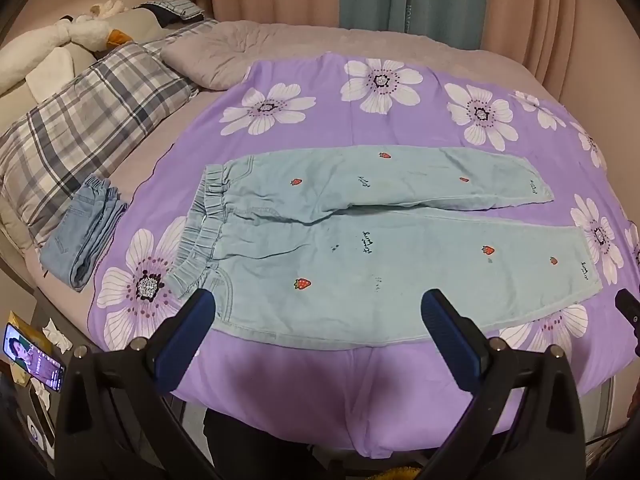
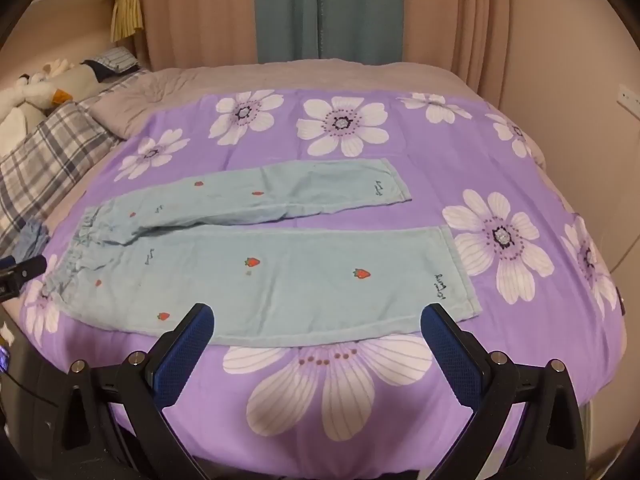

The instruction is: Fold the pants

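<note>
Light blue pants (image 1: 360, 240) with small strawberry prints lie flat and spread on the purple flowered sheet (image 1: 280, 380), waistband to the left, both legs pointing right. They also show in the right wrist view (image 2: 280, 276). My left gripper (image 1: 318, 304) is open and empty, hovering over the near edge of the pants by the waist end. My right gripper (image 2: 318, 318) is open and empty, over the near edge of the near leg toward its cuff. Its tip shows at the right edge of the left wrist view (image 1: 630, 312).
A folded pair of blue jeans (image 1: 86, 232) lies at the left on the bed. Plaid pillows (image 1: 80, 128) and a plush toy (image 1: 60, 40) are at the far left. A phone (image 1: 34, 356) and tissues sit beside the bed. Curtains (image 2: 328, 12) hang behind.
</note>
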{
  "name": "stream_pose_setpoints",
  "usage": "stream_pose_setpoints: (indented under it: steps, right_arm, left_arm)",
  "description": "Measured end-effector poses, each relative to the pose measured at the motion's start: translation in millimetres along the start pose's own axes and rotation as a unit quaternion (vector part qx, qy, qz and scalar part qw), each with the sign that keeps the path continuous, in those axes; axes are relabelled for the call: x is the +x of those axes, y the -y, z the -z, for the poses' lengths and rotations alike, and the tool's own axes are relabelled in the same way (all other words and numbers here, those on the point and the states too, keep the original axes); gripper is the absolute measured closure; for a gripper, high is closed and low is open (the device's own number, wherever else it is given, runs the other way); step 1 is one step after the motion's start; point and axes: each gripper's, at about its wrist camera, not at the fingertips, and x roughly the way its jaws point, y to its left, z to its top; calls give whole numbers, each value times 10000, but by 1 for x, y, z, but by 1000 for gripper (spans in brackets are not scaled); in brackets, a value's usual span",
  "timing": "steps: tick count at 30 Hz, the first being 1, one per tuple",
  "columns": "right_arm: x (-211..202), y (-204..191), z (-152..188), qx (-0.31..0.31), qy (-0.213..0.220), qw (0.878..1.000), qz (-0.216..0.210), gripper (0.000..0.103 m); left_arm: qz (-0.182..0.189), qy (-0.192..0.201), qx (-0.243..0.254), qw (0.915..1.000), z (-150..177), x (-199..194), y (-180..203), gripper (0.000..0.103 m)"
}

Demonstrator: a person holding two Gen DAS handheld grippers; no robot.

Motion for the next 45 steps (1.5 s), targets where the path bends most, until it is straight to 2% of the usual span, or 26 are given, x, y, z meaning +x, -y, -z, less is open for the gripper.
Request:
stream_pose_setpoints:
  steps: [13, 38, 42, 45]
  right_arm:
    - [3, -3, -3, -29, 30, 10000, -51, 1]
    - [5, -5, -3, -40, 166, 9998, -49, 1]
    - [6, -5, -3, -41, 61, 10000, -41, 1]
    - [9, -6, -2, 11, -96, 9999, -77, 1]
  left_arm:
    - [-52, -111, 3, 9999, 2, 7, -4, 0]
    - [-8, 173, 57, 9998, 6, 10, -2, 0]
    - [-45, 147, 84, 9998, 7, 13, -2, 0]
    - [79, 97, 1, 9999, 7, 17, -5, 0]
